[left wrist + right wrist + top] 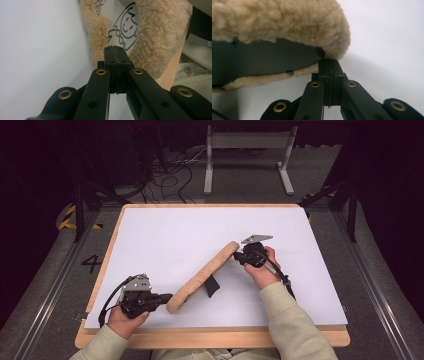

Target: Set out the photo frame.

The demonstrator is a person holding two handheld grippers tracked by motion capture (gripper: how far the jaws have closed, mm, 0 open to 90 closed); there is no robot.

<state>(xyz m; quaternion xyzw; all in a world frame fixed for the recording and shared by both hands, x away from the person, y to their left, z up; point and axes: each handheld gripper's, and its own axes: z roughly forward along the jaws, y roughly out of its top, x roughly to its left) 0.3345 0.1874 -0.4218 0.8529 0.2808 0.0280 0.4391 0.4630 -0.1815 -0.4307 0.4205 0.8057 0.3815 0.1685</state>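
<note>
On the white table [165, 235], fleecy ring [202, 276] between closed left claw [167, 297] and closed right claw [236, 256], black stand [212, 286] beneath.

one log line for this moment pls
left gripper: shut at near end of fleece cover | right gripper: shut at far end | cover: lifted, tilted over white table

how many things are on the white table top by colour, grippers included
Tan: 1, the fleecy ring cover
Black: 3, the left gripper, the right gripper and a small black piece beside the cover
Total: 4
</note>
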